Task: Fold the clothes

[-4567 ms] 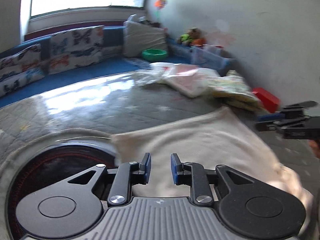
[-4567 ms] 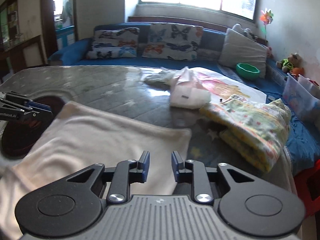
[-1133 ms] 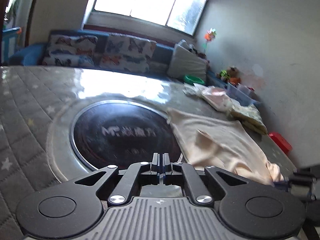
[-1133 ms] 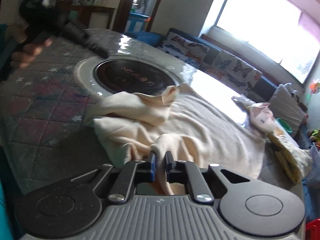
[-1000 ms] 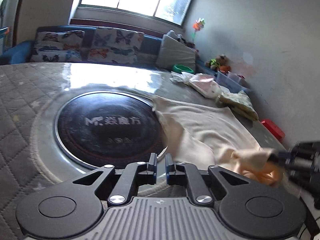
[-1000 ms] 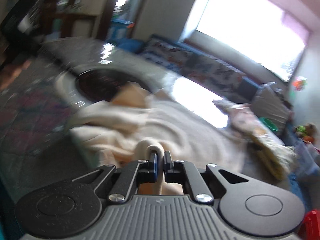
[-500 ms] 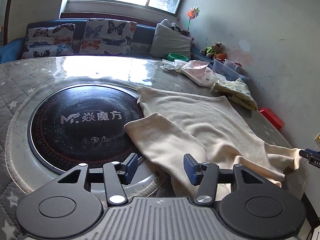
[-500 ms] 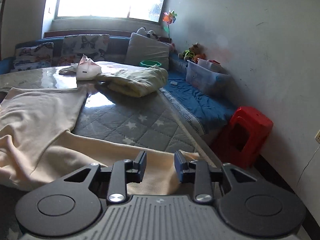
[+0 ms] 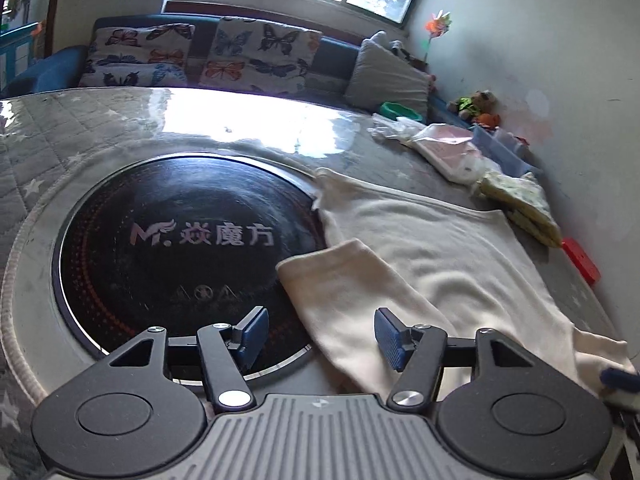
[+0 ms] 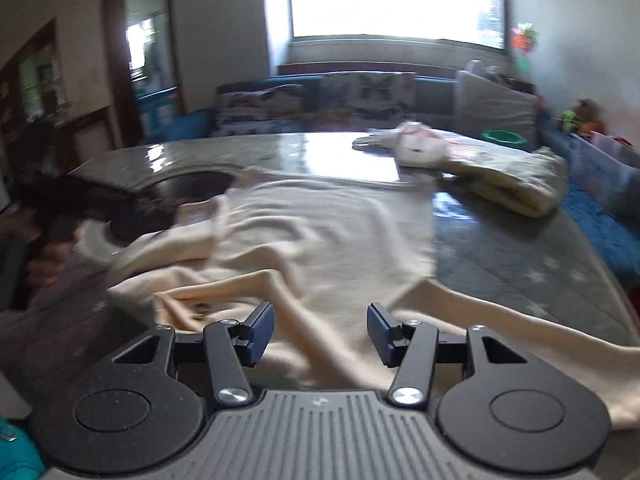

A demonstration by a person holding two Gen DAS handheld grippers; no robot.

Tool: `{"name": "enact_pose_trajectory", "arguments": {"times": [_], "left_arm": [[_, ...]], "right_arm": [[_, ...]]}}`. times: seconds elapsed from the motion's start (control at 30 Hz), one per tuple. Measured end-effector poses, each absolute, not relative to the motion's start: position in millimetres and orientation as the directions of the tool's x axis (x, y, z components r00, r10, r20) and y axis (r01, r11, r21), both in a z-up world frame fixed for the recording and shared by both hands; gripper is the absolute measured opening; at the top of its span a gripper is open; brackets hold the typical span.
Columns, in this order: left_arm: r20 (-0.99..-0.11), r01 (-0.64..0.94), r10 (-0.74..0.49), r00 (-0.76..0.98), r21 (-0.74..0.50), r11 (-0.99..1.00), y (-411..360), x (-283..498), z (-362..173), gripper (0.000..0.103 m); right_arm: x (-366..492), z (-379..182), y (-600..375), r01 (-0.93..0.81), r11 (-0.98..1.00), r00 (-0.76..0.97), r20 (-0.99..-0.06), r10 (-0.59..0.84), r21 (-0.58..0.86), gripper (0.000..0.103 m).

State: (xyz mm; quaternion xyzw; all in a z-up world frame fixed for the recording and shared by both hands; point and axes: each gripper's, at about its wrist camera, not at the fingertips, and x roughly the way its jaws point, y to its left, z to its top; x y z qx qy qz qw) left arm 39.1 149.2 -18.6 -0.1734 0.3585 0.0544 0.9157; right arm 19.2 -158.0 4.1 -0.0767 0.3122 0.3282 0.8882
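Note:
A cream long-sleeved garment [image 9: 432, 248] lies spread on the grey quilted table, one sleeve [image 9: 344, 292] folded back across its body. It also shows in the right wrist view [image 10: 320, 240], rumpled near its near edge. My left gripper [image 9: 320, 334] is open and empty, just above the folded sleeve's near end. My right gripper [image 10: 320, 332] is open and empty, just above the garment's near edge. The right gripper's tip shows blurred at the left wrist view's right edge [image 9: 618, 378].
A black round hotplate [image 9: 180, 240] is set in the table left of the garment. A folded yellow patterned cloth [image 10: 508, 180] and a pink-white bundle [image 10: 416, 148] lie at the far right. A sofa with butterfly cushions [image 9: 248, 56] stands behind. A red stool [image 9: 580, 260] stands beside the table.
Both grippers have opened wider and hold nothing. The right gripper has swung left to face along the garment. The left view has hardly moved.

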Motion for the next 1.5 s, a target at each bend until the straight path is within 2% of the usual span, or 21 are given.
{"name": "enact_pose_trajectory", "arguments": {"times": [0.13, 0.17, 0.2, 0.23, 0.27, 0.3, 0.4, 0.5, 0.57, 0.7, 0.83, 1.2, 1.33, 1.43, 1.47, 1.5], "left_arm": [[-0.672, -0.226, 0.007, 0.741, -0.240, 0.944, 145.5, 55.1, -24.9, 0.059], [-0.669, -0.217, 0.011, 0.743, -0.226, 0.950, 142.6, 57.7, -25.6, 0.052], [-0.667, -0.208, 0.015, 0.745, -0.211, 0.955, 139.6, 60.0, -26.2, 0.034], [-0.666, -0.199, 0.021, 0.746, -0.193, 0.961, 136.5, 61.6, -26.9, 0.027], [-0.665, -0.193, 0.027, 0.746, -0.177, 0.965, 134.0, 62.5, -27.6, 0.015], [-0.665, -0.193, 0.033, 0.746, -0.168, 0.967, 133.4, 62.2, -28.1, 0.008], [-0.643, -0.227, 0.066, 0.763, -0.171, 0.959, 143.5, 52.0, -23.5, 0.004], [-0.606, -0.279, 0.123, 0.786, -0.171, 0.945, 160.2, 35.7, -12.7, 0.003], [-0.584, -0.328, 0.180, 0.791, -0.158, 0.931, 174.3, 22.3, -3.8, 0.003], [-0.548, -0.433, 0.288, 0.785, -0.154, 0.888, 204.7, -11.2, 8.2, 0.003], [-0.534, -0.531, 0.381, 0.755, -0.156, 0.833, 233.6, -46.3, 11.2, 0.003], [-0.559, -0.718, 0.557, 0.614, -0.104, 0.688, 283.8, -140.5, 3.3, 0.003], [-0.624, -0.765, 0.564, 0.541, -0.085, 0.639, 297.2, -161.4, -7.8, 0.004], [-0.646, -0.785, 0.575, 0.502, -0.061, 0.617, 301.0, -166.6, -8.2, 0.021], [-0.643, -0.791, 0.587, 0.492, -0.048, 0.610, 299.9, -165.7, -5.4, 0.038], [-0.638, -0.797, 0.599, 0.483, -0.036, 0.603, 298.7, -164.7, -2.5, 0.047]], "right_arm": [[7.4, 1.0, -137.5, -0.713, 0.698, 0.520, -0.620, 0.587, 0.063, 0.052], [5.0, -0.1, -133.3, -0.731, 0.679, 0.503, -0.624, 0.597, 0.060, 0.052], [3.0, -1.1, -129.4, -0.746, 0.663, 0.488, -0.629, 0.605, 0.058, 0.053], [1.9, -2.3, -126.1, -0.756, 0.653, 0.477, -0.634, 0.608, 0.057, 0.053], [0.9, -3.5, -122.9, -0.765, 0.642, 0.466, -0.640, 0.611, 0.056, 0.053], [-0.2, -4.7, -119.6, -0.774, 0.631, 0.455, -0.645, 0.614, 0.055, 0.053], [-6.1, -5.6, -109.0, -0.803, 0.595, 0.437, -0.653, 0.619, 0.026, 0.051], [-12.4, -2.7, -99.9, -0.830, 0.558, 0.433, -0.647, 0.628, -0.013, 0.047], [-14.0, -3.7, -93.5, -0.839, 0.544, 0.423, -0.657, 0.624, -0.024, 0.039], [-19.9, -8.7, -82.9, -0.857, 0.514, 0.400, -0.681, 0.613, -0.040, 0.014], [-33.9, -10.7, -72.9, -0.886, 0.462, 0.354, -0.686, 0.635, -0.030, 0.006], [-71.1, -15.8, -43.8, -0.969, 0.243, 0.151, -0.693, 0.705, 0.037, 0.005], [-70.6, -6.0, -45.0, -0.974, 0.208, 0.092, -0.682, 0.725, 0.090, 0.019], [-63.5, 3.7, -50.4, -0.970, 0.208, 0.073, -0.669, 0.740, 0.124, 0.025], [-58.2, 7.8, -54.2, -0.966, 0.222, 0.080, -0.664, 0.744, 0.132, 0.026], [-50.7, 12.6, -59.5, -0.960, 0.247, 0.100, -0.658, 0.746, 0.134, 0.028]]}}
